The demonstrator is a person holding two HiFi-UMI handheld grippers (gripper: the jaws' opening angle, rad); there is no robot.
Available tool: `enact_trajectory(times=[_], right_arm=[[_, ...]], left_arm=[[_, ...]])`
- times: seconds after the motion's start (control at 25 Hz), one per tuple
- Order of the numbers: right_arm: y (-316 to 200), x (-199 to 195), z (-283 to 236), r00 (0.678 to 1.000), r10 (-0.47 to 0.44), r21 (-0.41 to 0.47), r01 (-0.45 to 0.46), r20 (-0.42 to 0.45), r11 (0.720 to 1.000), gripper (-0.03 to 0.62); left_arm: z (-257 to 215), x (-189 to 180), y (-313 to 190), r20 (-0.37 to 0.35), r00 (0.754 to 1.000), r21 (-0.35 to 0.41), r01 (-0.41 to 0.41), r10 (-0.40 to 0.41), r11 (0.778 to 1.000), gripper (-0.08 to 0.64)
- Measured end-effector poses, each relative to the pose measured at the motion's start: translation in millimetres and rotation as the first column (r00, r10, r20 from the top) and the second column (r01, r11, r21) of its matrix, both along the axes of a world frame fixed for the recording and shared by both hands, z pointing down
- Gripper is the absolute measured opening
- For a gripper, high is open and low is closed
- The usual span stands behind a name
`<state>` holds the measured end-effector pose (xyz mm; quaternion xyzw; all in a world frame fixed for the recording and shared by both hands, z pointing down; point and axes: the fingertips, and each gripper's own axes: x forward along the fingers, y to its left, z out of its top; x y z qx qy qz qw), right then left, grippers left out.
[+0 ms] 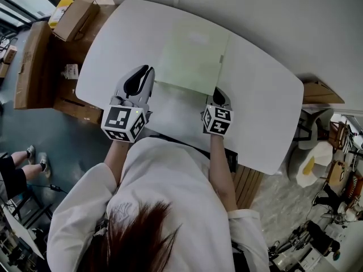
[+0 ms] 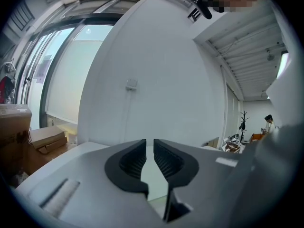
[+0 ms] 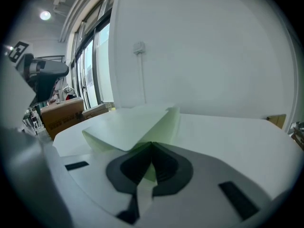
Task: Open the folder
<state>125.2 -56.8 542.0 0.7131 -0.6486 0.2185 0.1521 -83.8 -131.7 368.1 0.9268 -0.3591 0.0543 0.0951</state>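
A pale green folder (image 1: pixel 193 55) lies in the middle of the white table (image 1: pixel 261 95). My right gripper (image 1: pixel 218 93) is at its near right corner. In the right gripper view the gripper (image 3: pixel 151 146) is shut on that corner of the top cover, and the folder (image 3: pixel 128 125) gapes a little, with the cover raised off the lower sheet. My left gripper (image 1: pixel 146 69) hovers just left of the folder's near left corner without touching it. In the left gripper view its jaws (image 2: pixel 149 144) stand a narrow gap apart with nothing between them, pointing at the white wall.
Cardboard boxes (image 1: pixel 74 16) and a wooden unit (image 1: pixel 31 61) stand off the table's left end, and the boxes (image 2: pixel 45 141) also show in the left gripper view. A white chair (image 1: pixel 309 157) stands off the right end. A white wall rises behind the table.
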Motion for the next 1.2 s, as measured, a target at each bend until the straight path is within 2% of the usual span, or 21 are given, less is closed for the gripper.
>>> enact_trajectory(times=[0.52,0.88,1.2], right_arm=[[1,13,-17,0.999,0.031,0.042,-0.031,-0.015,0.999,0.008],[12,28,-38,0.996,0.087,0.095,-0.084,-0.023,0.992,0.006],[16,32,-67,0.995,0.096,0.158,-0.091,-0.028,0.983,0.006]], left_arm=[[3,5,-3,0.005,1.0,-0.008,-0.003,0.003,1.0,0.04],[9,22,-4,0.002,0.999,-0.02,-0.038,0.038,0.999,0.009],[12,38,3,0.013,0.997,-0.024,-0.079,0.079,0.997,0.009]])
